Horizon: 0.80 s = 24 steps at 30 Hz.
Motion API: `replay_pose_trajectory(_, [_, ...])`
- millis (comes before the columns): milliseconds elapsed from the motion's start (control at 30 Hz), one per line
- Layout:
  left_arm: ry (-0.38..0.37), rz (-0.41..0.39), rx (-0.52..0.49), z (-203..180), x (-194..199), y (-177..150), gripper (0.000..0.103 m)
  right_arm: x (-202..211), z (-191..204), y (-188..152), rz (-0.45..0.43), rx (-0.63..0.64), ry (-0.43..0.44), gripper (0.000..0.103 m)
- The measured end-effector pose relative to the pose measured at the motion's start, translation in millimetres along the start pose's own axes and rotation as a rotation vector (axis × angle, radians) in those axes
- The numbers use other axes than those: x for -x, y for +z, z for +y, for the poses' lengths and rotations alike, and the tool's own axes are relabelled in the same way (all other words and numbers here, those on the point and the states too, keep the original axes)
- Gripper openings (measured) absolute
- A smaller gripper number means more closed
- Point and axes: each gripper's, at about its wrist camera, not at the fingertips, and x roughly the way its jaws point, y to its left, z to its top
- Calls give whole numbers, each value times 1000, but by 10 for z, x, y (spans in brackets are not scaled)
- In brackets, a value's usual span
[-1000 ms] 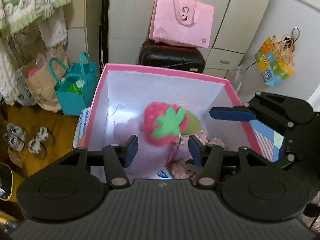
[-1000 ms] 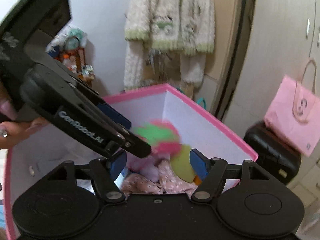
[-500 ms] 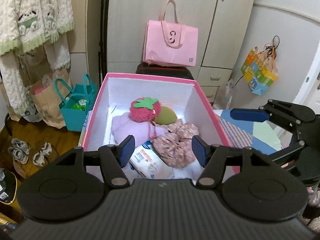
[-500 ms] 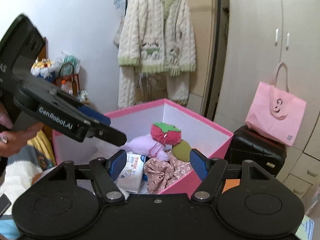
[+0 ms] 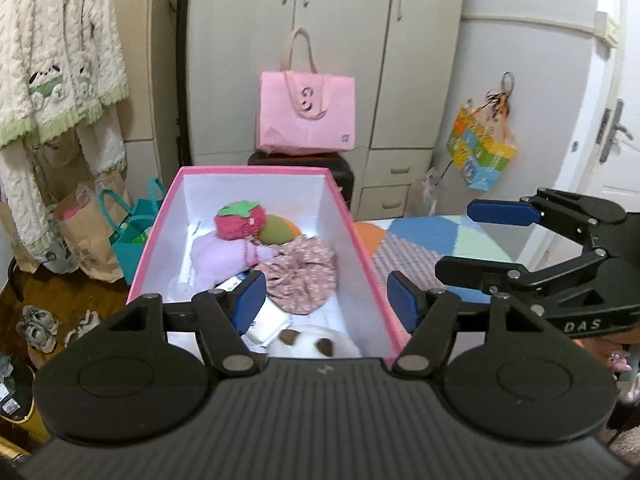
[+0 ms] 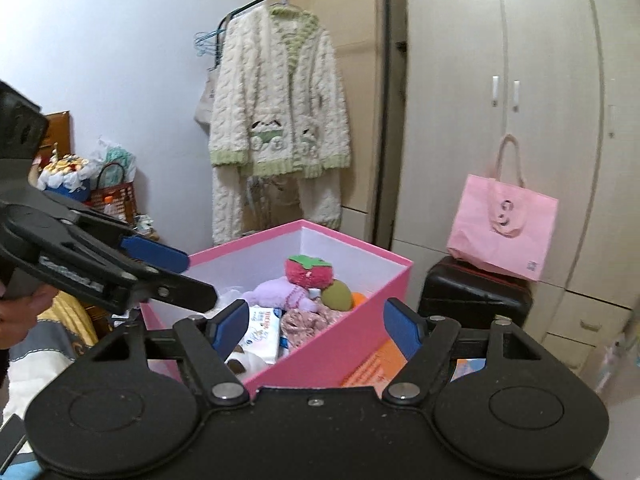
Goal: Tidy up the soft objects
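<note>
We hold our left claw (image 5: 325, 300) with jaws apart and empty, just widened, above the near end of the pink cardboard box with white inside (image 5: 352, 236); the red plush strawberry (image 5: 240, 220) lies inside, ahead of it. Our right claw (image 6: 314, 326), jaws also apart, empty and just widened, hangs beside the box's pink wall.

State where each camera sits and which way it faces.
Left wrist: on the left gripper, looking down into the pink box; the right gripper shows at right, jaws open.
Right wrist: on the right gripper, facing the box's corner; the left gripper and a hand show.
Shared: box, strawberry plush, pink bag.
</note>
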Motion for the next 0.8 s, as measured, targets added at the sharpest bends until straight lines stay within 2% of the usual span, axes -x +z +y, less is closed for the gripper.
replay_pose_trajectory(267, [-3, -61, -57, -232, 296, -48, 71, 405, 6, -54, -40, -24, -60, 89])
replay_pose_trajectory(367, [19, -66, -68, -266, 336, -96, 73, 484, 16, -106, -41, -64, -84, 96])
replay_pose_trajectory(667, [31, -54, -52, -254, 387, -207, 76, 710, 26, -139, -57, -91, -134, 103])
replay_pose_trajectory(700, [29, -51, -47, -247, 386, -220, 78, 711, 29, -140, -51, -100, -148, 103])
replay_pose_trajectory(733, [25, -49, -41, -241, 384, -232, 86, 706, 47, -143, -38, -110, -169, 103])
replay_pose_trajectory(800, [9, -70, -21, -227, 401, -264, 96, 683, 92, -142, -9, -126, -214, 103])
